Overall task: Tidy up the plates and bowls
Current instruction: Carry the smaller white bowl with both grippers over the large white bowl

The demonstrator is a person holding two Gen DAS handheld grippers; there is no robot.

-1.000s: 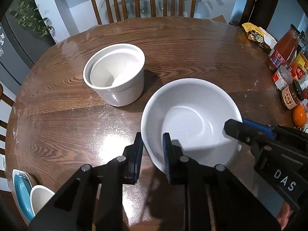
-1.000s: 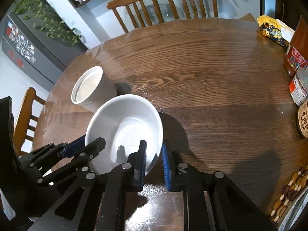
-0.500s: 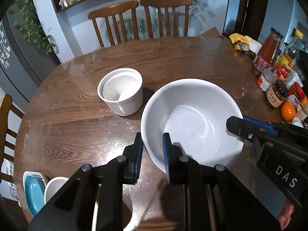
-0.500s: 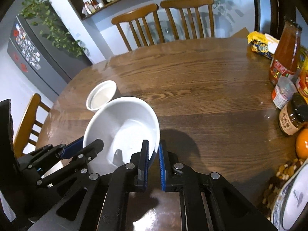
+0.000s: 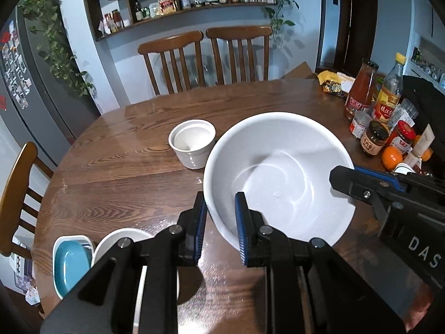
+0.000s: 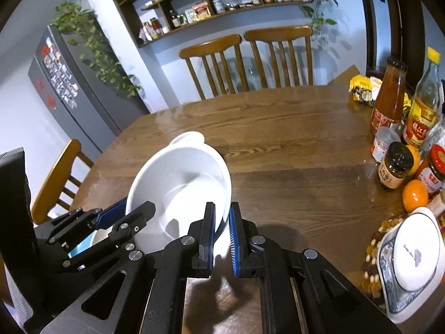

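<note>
A large white bowl [image 5: 278,178] hangs above the wooden table [image 5: 125,172], carried by both grippers. My left gripper [image 5: 221,203] is shut on its near left rim, one pad inside and one outside. From the right, my right gripper [image 5: 350,175] is shut on the opposite rim. In the right wrist view the right gripper [image 6: 222,214] clamps the edge of the tilted bowl [image 6: 180,186], with the left gripper [image 6: 130,208] on its far side. A small white ramekin [image 5: 192,142] stands on the table beyond, half hidden in the right wrist view [image 6: 189,137].
A teal dish in a white tray [image 5: 69,258] and a white bowl [image 5: 122,239] sit at the near left edge. Bottles, jars and oranges [image 5: 383,128] crowd the right side. A blue-patterned plate [image 6: 411,258] lies near right. Two chairs [image 5: 205,55] stand behind the table.
Both grippers have risen with the bowl and pulled back; the table and ramekin now look lower and farther, and the wall shelves have come into view. The right jaws narrowed slightly.
</note>
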